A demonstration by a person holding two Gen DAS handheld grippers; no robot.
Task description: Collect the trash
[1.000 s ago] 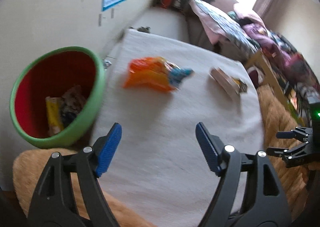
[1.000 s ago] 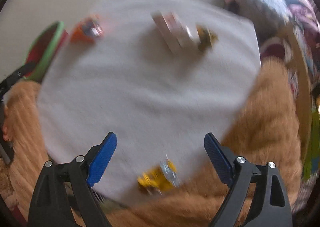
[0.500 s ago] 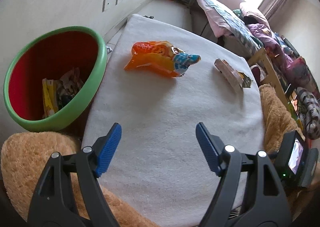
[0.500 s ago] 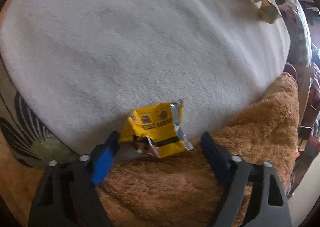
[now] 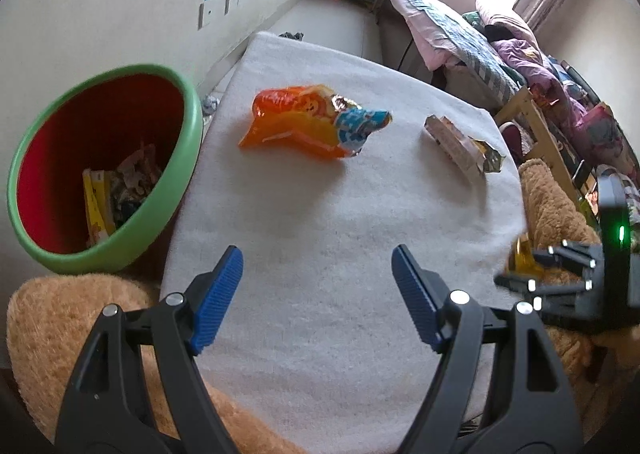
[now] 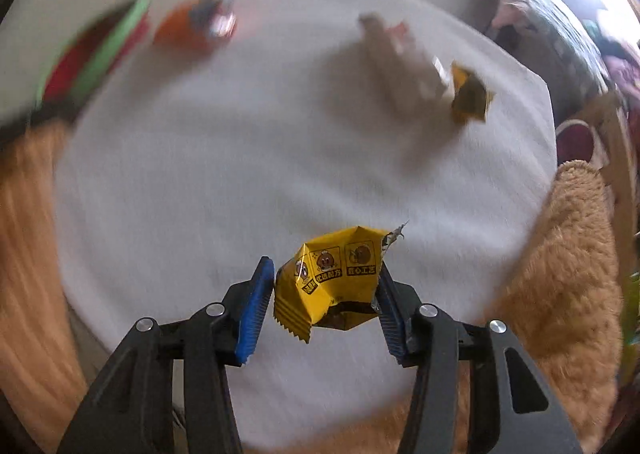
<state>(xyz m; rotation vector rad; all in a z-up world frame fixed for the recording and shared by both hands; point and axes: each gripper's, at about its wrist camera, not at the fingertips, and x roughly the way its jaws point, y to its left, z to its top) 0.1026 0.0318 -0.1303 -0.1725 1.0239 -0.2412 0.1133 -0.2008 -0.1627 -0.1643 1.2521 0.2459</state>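
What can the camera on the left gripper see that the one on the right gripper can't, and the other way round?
Only the left view shows inside the green bin, where wrappers already lie, plus the left gripper, open over bare white cloth.

Only the right view shows the print on the yellow wrapper between the closing jaws of the right gripper, both pads against it.

Both show the cloth, the orange bag, the long pale wrapper and the bin's rim.

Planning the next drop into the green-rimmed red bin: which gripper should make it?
Right. The right gripper is closing around the crumpled yellow foil wrapper; the left gripper is open and empty, though the green-rimmed red bin sits on its side.
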